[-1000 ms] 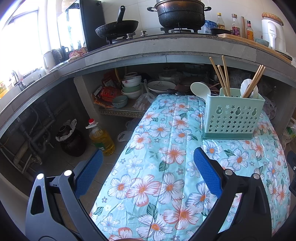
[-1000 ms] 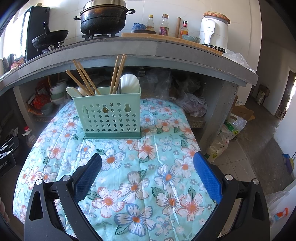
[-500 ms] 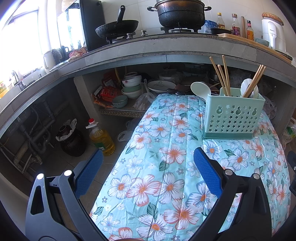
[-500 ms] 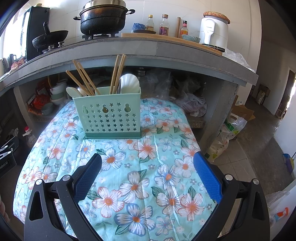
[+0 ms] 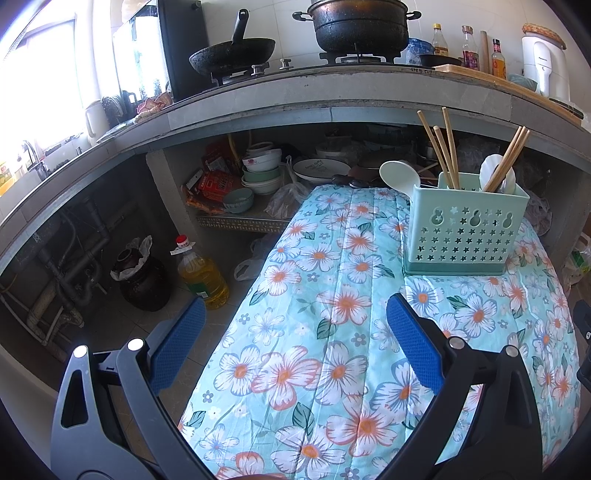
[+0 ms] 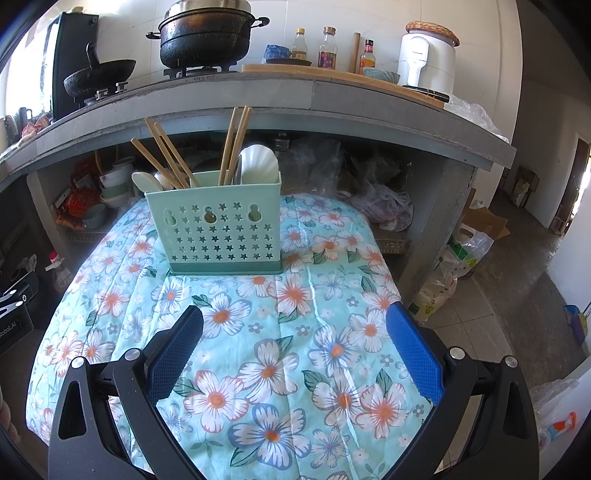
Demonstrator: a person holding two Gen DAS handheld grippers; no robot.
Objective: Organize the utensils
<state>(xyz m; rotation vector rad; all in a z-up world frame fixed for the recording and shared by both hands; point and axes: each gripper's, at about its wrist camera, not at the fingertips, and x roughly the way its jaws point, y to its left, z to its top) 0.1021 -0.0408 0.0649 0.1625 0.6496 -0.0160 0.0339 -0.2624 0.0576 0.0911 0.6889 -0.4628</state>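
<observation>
A mint-green utensil holder (image 5: 461, 229) with star holes stands upright at the far end of the flowered table (image 5: 314, 332). It also shows in the right wrist view (image 6: 218, 229). Wooden chopsticks (image 6: 232, 147) and white spoons (image 6: 258, 166) stick out of its top. My left gripper (image 5: 295, 328) is open and empty, low over the table's near left part. My right gripper (image 6: 293, 332) is open and empty, over the near middle of the table, well short of the holder.
A grey stone counter (image 6: 295, 99) with a black pot (image 6: 207, 33), a wok (image 5: 232, 55), bottles and a white appliance (image 6: 424, 59) overhangs the table's far end. Bowls (image 5: 262, 173) sit on the shelf below. An oil bottle (image 5: 201, 273) and a dark jar (image 5: 144, 280) stand on the floor at left.
</observation>
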